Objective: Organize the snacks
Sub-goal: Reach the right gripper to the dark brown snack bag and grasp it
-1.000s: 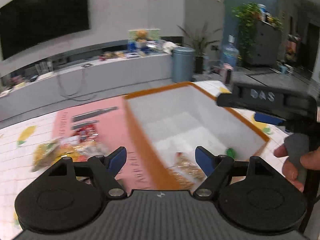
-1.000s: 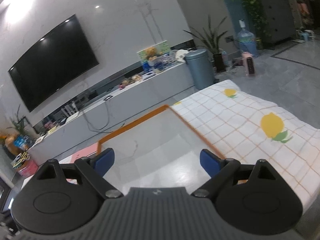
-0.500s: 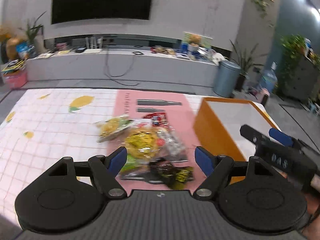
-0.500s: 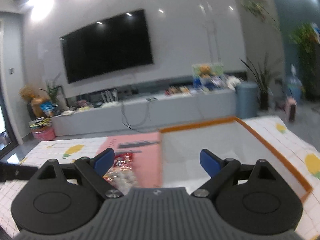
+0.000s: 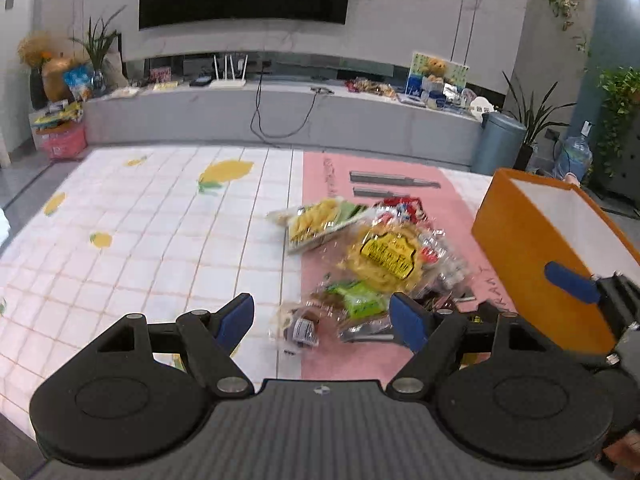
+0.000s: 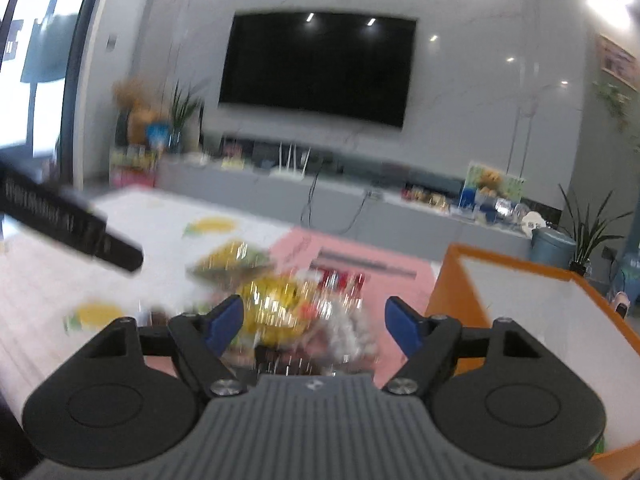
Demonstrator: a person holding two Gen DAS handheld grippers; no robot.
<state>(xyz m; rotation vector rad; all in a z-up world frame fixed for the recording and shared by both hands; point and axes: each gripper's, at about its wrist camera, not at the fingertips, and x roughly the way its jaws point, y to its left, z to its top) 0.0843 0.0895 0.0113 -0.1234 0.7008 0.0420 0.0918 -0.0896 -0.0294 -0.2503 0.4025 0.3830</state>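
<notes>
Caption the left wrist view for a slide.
Open left gripper above snack packets beside the orange box.

- The right hand-held gripper (image 6: 314,322) fills the lower frame, its blue-padded jaws closing with nothing pressed between them.
- Beyond them lies a blurred snack pile (image 6: 288,304) on a pink mat (image 6: 384,276).
- An orange box (image 6: 520,300) with a white inside stands at right.
- The left hand-held gripper (image 6: 120,254) enters from the left.

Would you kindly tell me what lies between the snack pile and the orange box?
Only a bare strip of the pink mat separates the snack pile from the orange box, as the left wrist view shows.
</notes>
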